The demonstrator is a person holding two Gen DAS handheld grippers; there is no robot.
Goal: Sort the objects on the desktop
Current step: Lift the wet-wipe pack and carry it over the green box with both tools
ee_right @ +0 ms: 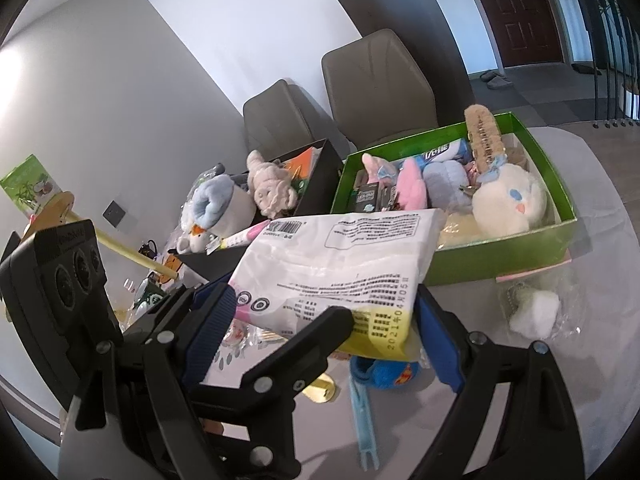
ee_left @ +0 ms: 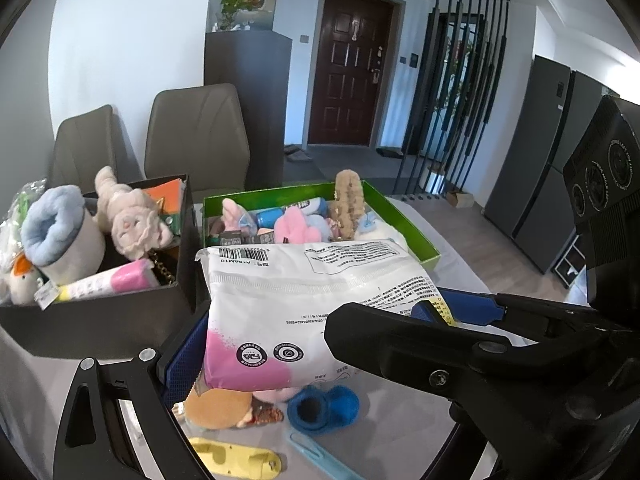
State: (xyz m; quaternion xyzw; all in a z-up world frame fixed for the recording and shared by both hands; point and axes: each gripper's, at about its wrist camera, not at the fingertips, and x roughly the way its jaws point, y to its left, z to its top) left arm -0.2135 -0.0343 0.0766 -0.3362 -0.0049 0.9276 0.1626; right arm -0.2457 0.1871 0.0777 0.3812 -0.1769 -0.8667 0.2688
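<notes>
A white and pink plastic pack (ee_left: 296,308) with a barcode label hangs above the bench (ee_right: 624,264), carried between both tools at once. In the left wrist view the left hand-held gripper (ee_left: 316,344) has its blue pads on the pack's two ends – one pad (ee_left: 182,356) at the near left, the other (ee_left: 468,306) at the right – so it is clamped across the pack's width. The right hand-held gripper (ee_right: 324,326) shows the same hold from its own camera: wide jaws, blue pads pressed to the left and right edges of the pack (ee_right: 340,264), whose yellow end with a printed date points toward the lens.

Just beyond the pack stand two boxes side by side. The black box (ee_left: 96,320) on the left holds a pale plush pig (ee_left: 132,220), a grey and blue fleece slipper (ee_left: 60,232) and a pink and white tube (ee_left: 116,282). The green box (ee_right: 500,256) on the right holds a cream plush with blue eyes (ee_right: 508,200), a pink plush (ee_right: 414,188), a long beige hair claw (ee_right: 482,136) leaning on the far wall, and small packets.

On the bench below the pack lie a blue knitted piece (ee_left: 324,404), a brown plush (ee_left: 224,404), a yellow plastic part (ee_left: 236,458) and a light blue clip (ee_right: 362,420) – all near the cameras. A small white fluffy item in clear wrap (ee_right: 536,312) sits right of the pack, close to the green box
</notes>
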